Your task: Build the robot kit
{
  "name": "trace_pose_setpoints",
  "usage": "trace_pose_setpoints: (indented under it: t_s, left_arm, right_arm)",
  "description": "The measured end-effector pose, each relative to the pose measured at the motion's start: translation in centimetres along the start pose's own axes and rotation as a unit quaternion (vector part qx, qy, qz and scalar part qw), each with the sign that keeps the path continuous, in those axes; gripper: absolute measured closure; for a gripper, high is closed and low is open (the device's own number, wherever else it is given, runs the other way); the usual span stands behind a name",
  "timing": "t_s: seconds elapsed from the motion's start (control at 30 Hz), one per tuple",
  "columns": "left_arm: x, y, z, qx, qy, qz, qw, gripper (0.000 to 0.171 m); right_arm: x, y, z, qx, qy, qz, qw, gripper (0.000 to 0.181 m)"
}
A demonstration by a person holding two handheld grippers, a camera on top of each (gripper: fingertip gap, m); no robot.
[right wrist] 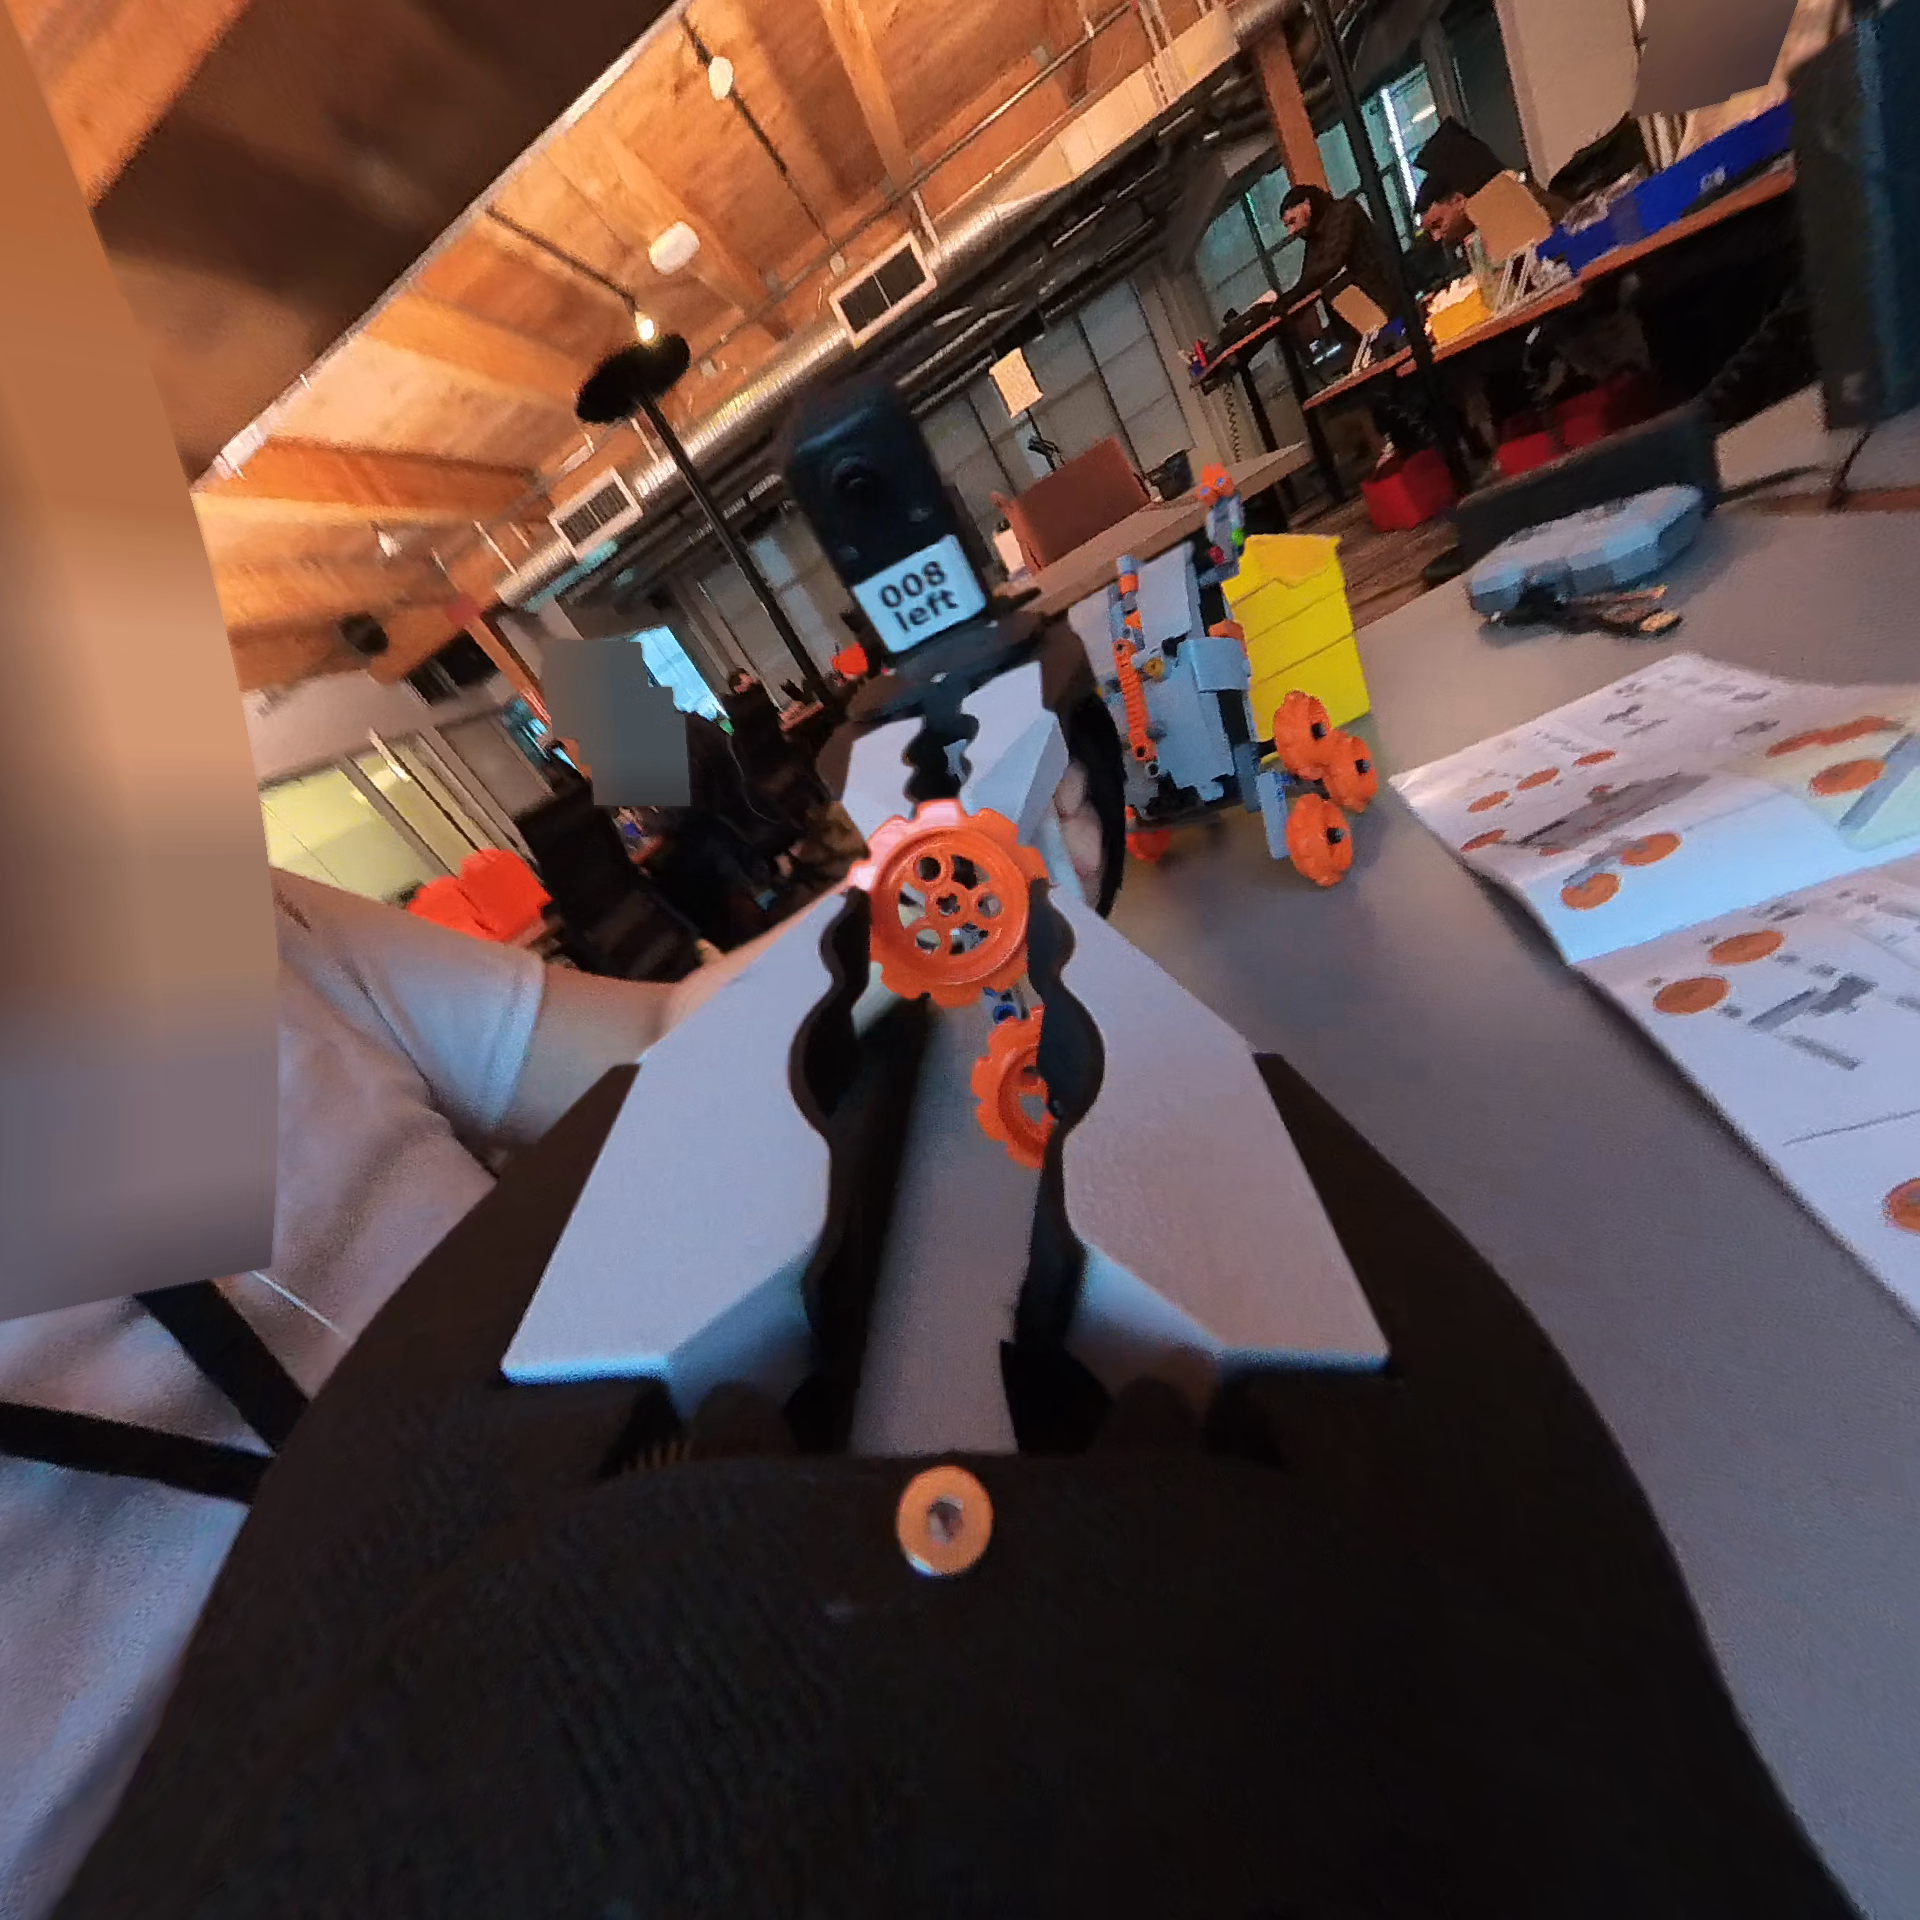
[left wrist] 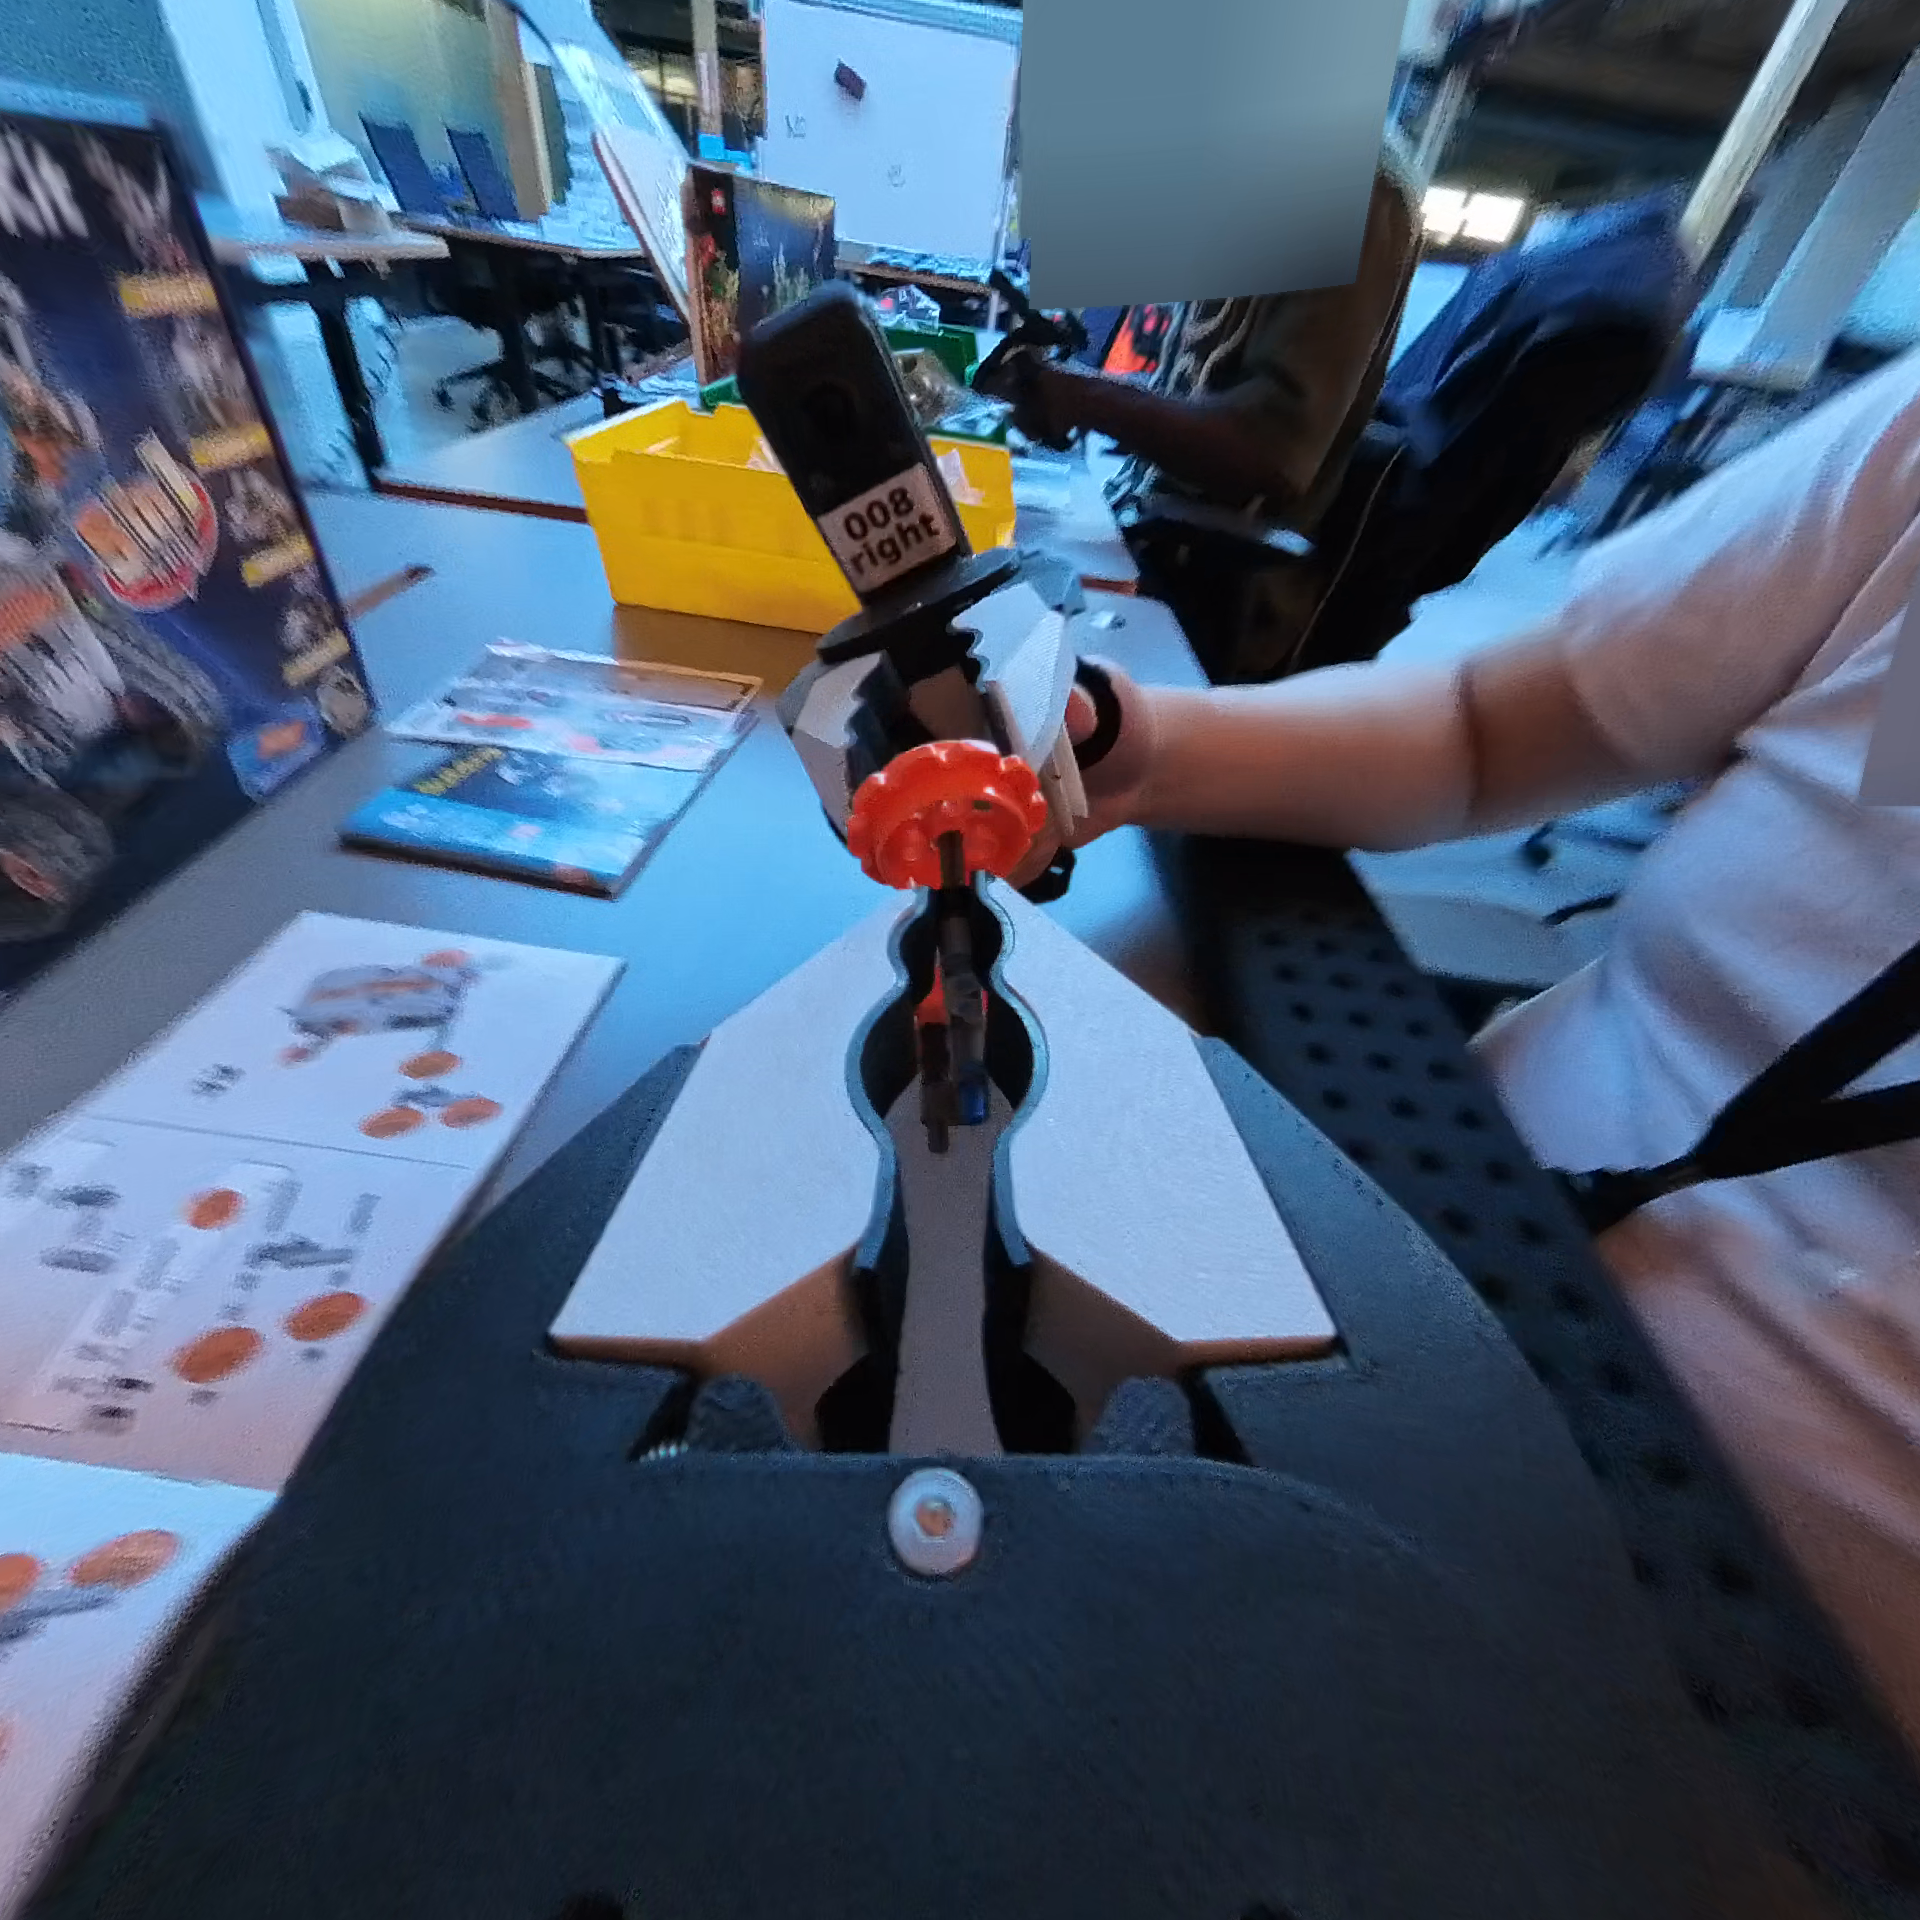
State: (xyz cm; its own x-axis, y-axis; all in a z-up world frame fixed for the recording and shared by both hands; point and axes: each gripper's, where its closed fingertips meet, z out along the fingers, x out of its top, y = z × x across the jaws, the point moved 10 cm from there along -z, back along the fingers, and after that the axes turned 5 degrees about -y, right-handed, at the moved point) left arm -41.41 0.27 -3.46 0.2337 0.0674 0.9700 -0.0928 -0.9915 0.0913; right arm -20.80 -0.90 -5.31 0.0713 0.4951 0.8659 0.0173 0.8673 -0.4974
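The left gripper [left wrist: 940,997] is clamped on a thin axle [left wrist: 948,1023] carrying an orange wheel [left wrist: 943,812] at its far end. Facing it, the right gripper [right wrist: 951,997] pinches that wheel's rim, beside a second orange wheel [right wrist: 1013,1086].

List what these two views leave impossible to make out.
- Left wrist view: the axle assembly sits deep between the left gripper's fingers; its shape is mostly hidden.
- Left wrist view: the orange wheel covers the right gripper's fingertips.
- Right wrist view: the second wheel is half hidden by a finger.
- Right wrist view: the model is partly blocked by the left gripper.
- Both views: booklet pages are blurred.
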Motion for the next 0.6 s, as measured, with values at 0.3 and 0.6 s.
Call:
trace_pose_setpoints:
  t_s: [0.3,0.6]
  left_arm:
    - [0.9,2.8,0.6,0.094,-0.038,0.188,0.977,0.168]
    - [1.0,4.7,1.5,0.159,-0.078,0.296,0.939,0.168]
  right_arm:
    - [0.5,-2.2,-0.4,-0.038,-0.039,-0.169,0.984,0.151]
    - [0.6,-2.7,-0.8,-0.027,-0.049,-0.198,0.979,0.151]
